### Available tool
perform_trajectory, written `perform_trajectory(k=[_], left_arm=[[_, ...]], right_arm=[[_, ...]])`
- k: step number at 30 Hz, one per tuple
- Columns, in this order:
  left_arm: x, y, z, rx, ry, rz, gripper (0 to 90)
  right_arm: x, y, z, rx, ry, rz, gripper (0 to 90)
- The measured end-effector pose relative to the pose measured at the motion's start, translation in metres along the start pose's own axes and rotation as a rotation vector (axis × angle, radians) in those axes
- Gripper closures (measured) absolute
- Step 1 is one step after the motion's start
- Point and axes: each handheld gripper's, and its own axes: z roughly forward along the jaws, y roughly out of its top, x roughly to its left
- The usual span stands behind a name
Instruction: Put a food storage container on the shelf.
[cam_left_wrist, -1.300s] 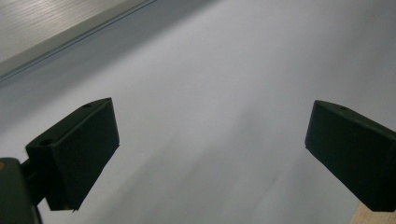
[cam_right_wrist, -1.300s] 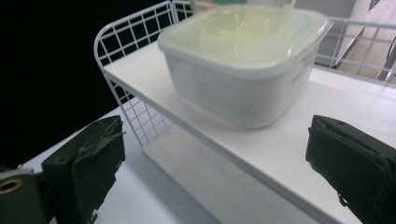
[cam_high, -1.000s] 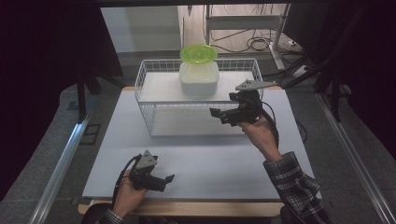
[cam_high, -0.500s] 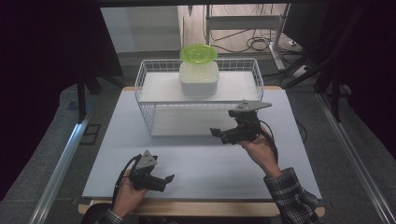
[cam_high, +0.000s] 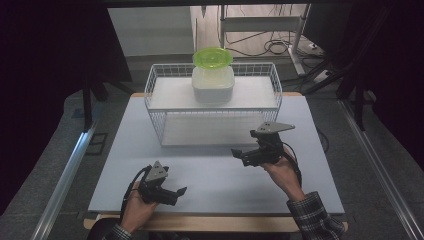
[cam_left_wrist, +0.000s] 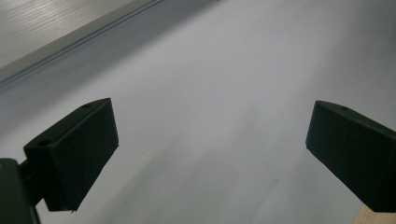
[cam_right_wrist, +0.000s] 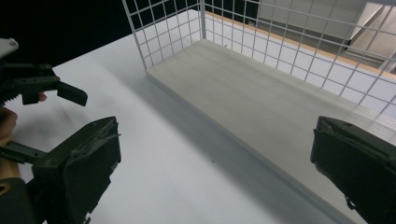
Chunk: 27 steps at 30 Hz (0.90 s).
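A white wire basket (cam_high: 160, 107) stands at the back of the white table (cam_high: 210, 175). Inside it, at the far middle, sits a translucent white container (cam_high: 213, 85) with a lime-green bowl-shaped lid (cam_high: 213, 57) on top. My right gripper (cam_high: 239, 155) hovers open in front of the basket's right half, pointing left, with nothing between its jaws (cam_right_wrist: 215, 144). Near the front edge my left gripper (cam_high: 178, 195) rests open and empty, pointing right, with bare table between its jaws (cam_left_wrist: 212, 126). The right gripper view also shows the basket's wire wall (cam_right_wrist: 280, 51) and the left gripper (cam_right_wrist: 60, 123).
A pale board (cam_right_wrist: 261, 107) lines the basket's floor. The table's wooden front edge (cam_high: 210, 222) runs along the person's side. Metal rails (cam_high: 65, 175) flank the table on the floor, and cables and a rack (cam_high: 260, 30) lie beyond the basket.
My right gripper has drawn back from the basket's front right toward the person, lower and slightly left. The left gripper has stayed put.
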Motion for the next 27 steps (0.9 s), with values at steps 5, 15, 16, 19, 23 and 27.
perform_trajectory(k=[5,15,16,19,23,27], left_arm=[[0.0,0.0,0.0,0.0,-0.001,0.004,1.9],[-0.001,0.0,0.0,0.0,-0.004,0.007,1.7],[-0.001,0.0,0.0,0.0,-0.004,0.007,1.7],[-0.001,0.0,0.001,0.001,-0.006,0.007,1.7],[-0.001,0.0,0.002,0.007,-0.008,0.011,1.6],[-0.001,-0.001,0.002,0.014,-0.01,0.019,1.4]], right_arm=[[0.003,-0.014,-0.002,0.012,-0.021,-0.009,0.8],[0.006,-0.037,-0.002,0.037,-0.04,-0.015,0.0],[0.006,-0.04,-0.002,0.04,-0.04,-0.013,0.0],[0.006,-0.047,-0.002,0.05,-0.042,-0.012,0.0],[0.006,-0.056,-0.003,0.064,-0.04,-0.006,0.0],[0.006,-0.065,-0.003,0.079,-0.041,-0.005,0.0]])
